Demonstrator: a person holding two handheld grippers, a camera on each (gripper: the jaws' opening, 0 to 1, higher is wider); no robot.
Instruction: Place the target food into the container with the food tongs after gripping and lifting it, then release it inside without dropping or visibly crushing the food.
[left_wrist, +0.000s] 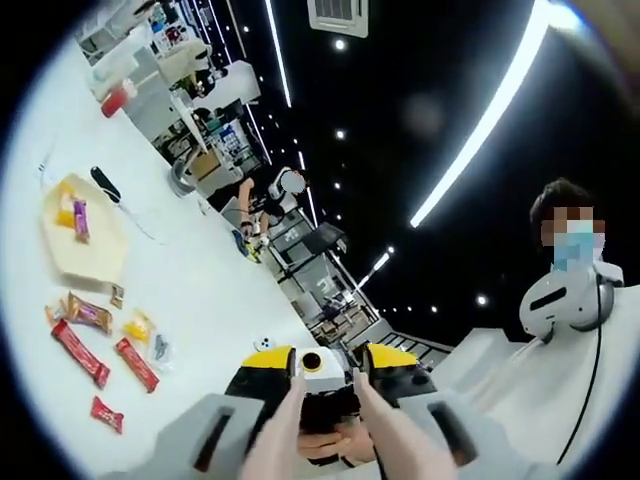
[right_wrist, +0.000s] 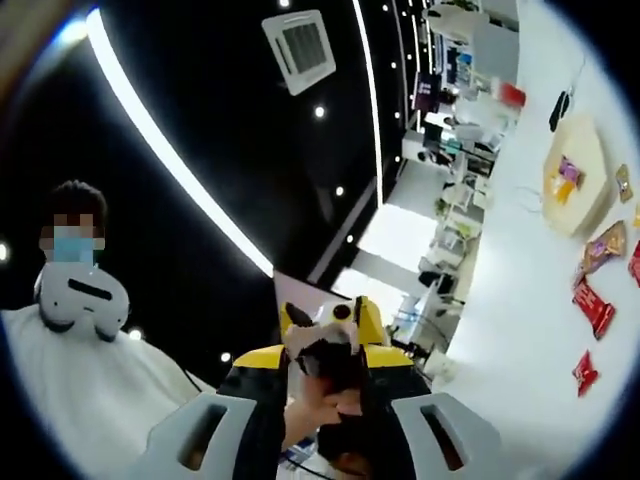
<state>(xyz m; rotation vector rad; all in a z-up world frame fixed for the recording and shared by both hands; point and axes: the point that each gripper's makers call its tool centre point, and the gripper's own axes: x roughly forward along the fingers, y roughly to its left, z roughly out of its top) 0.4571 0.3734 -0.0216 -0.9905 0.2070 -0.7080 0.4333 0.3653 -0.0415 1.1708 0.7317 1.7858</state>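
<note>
Left gripper (left_wrist: 328, 415): pale matte jaws parted, grasping nothing; yellow-black gripper w/ hand facing it. Right gripper (right_wrist: 325, 420): jaw state can't tell, dark shape and hand between the jaws. White smooth table (left_wrist: 200, 270) holds a cream shallow angular container (left_wrist: 88, 228) w/ wrappers inside; glossy red, orange, yellow snack packets (left_wrist: 85, 340) lie loose just near of it.

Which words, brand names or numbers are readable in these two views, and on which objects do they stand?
No text can be read in either view.
Snack wrappers on the white table: print too small and blurred.
Packets in the beige container: print blurred.
Wrappers in the right gripper view: also unreadable.
</note>
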